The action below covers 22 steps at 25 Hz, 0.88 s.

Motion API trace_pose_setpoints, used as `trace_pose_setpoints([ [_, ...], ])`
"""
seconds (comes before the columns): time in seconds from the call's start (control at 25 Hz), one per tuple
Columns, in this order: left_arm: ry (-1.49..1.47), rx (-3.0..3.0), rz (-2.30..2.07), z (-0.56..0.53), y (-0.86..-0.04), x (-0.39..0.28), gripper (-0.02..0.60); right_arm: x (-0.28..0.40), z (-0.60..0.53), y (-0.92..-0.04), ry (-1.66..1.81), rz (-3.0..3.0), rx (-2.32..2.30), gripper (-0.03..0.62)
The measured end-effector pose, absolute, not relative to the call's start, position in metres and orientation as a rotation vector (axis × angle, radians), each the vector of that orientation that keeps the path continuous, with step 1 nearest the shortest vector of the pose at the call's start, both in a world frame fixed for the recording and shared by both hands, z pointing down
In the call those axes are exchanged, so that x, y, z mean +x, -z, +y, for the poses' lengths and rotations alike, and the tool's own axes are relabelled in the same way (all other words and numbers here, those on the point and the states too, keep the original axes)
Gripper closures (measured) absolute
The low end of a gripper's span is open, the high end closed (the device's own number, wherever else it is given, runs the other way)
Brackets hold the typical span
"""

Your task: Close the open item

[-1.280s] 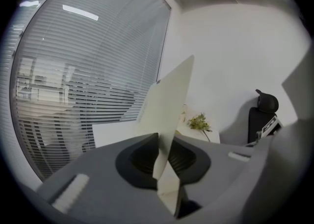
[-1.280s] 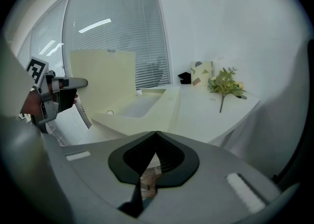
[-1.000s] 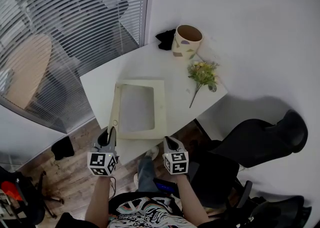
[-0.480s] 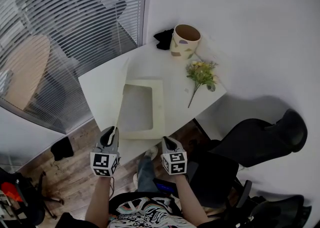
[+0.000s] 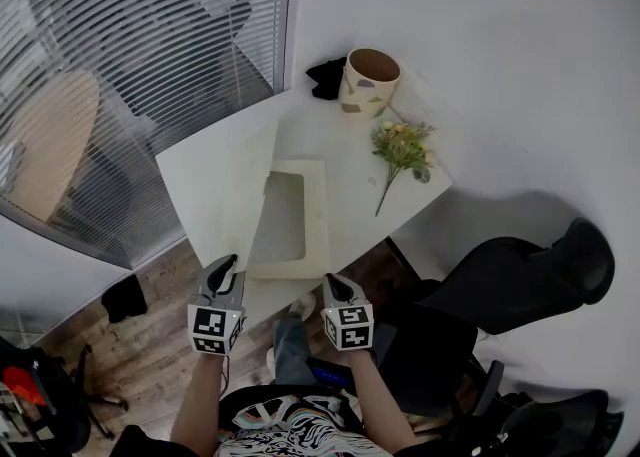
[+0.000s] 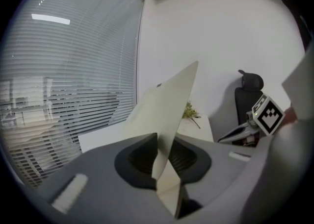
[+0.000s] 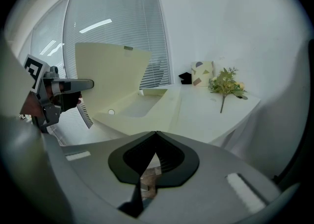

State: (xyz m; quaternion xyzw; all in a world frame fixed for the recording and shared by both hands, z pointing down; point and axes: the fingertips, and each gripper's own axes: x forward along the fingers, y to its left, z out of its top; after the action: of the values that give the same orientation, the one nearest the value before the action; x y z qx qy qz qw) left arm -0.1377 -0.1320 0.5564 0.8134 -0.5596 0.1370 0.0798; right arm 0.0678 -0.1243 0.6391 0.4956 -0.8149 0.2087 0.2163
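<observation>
A flat cream box [image 5: 312, 230] lies on the white table [image 5: 320, 125], and its lid [image 5: 243, 195] stands raised on the left, leaning over the tray. In the left gripper view the lid [image 6: 169, 103] runs straight in between my jaws. My left gripper [image 5: 224, 265] is at the table's near edge and pinches the lid's near corner while its jaws are opening. My right gripper [image 5: 331, 282] hangs shut and empty near the box's front right corner. From the right gripper view I see the lid [image 7: 108, 68] tilted over the tray [image 7: 142, 108], with the left gripper [image 7: 82, 85] at its edge.
A patterned vase [image 5: 370, 80], a black object [image 5: 328, 77] and a sprig of flowers [image 5: 403, 145] lie at the table's far end. A black office chair [image 5: 520, 285] stands to the right. Window blinds [image 5: 130, 55] run along the left.
The lid has swung up from lying flat at the left of the box to standing and leaning over the tray. My left gripper drew slightly back and right with it.
</observation>
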Motion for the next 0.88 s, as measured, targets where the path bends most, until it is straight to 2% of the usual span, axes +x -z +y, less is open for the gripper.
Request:
trace_pose_setpoints([
  [0.88,-0.480,2.519,-1.554,-0.138,-0.563,-0.100,0.465,0.067,-0.125,-0.640,-0.583,-2.263,1.379,0.594],
])
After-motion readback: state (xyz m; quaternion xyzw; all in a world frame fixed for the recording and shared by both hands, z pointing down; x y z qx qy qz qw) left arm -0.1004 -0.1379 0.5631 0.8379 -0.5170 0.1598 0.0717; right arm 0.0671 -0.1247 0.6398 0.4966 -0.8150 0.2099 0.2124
